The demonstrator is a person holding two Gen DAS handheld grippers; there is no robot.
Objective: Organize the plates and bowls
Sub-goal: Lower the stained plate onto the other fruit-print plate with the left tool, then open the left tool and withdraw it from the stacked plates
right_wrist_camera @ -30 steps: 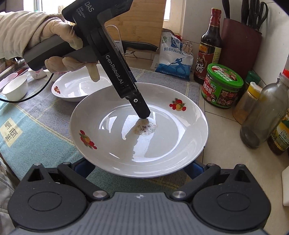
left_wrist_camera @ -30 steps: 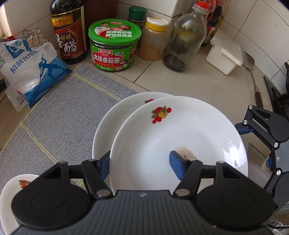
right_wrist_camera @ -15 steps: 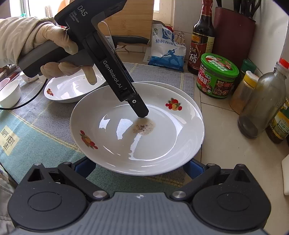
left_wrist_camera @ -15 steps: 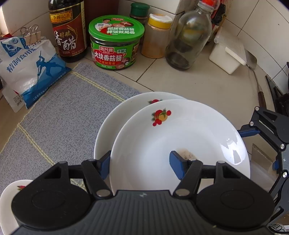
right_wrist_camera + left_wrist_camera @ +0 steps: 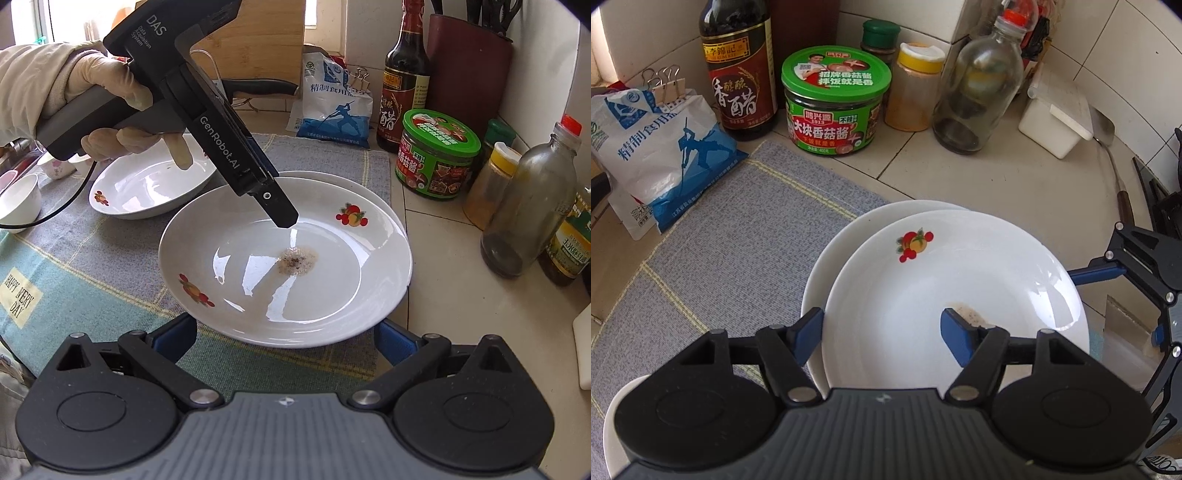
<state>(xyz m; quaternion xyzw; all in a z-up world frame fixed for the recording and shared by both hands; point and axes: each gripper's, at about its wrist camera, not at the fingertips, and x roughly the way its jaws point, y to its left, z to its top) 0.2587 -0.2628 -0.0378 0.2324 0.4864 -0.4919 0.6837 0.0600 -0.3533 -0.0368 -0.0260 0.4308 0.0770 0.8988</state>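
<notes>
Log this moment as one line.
top plate: stacked on lower plate | left gripper: opening, rim between fingers | right gripper: open beside plate

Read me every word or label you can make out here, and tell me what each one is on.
"DAS Data Acquisition System" and "GenRobot.AI": left tongs' body.
"HAPPY MERRY DAY": patch on the cloth.
"李錦記", "香醋": dark vinegar bottle.
"精制食用盐": blue-and-white salt bag.
"大块香菇酱", "1913", "400克": green jar.
"玉米": oil bottle; the rest is blurred.
The other small print is too small to read.
</notes>
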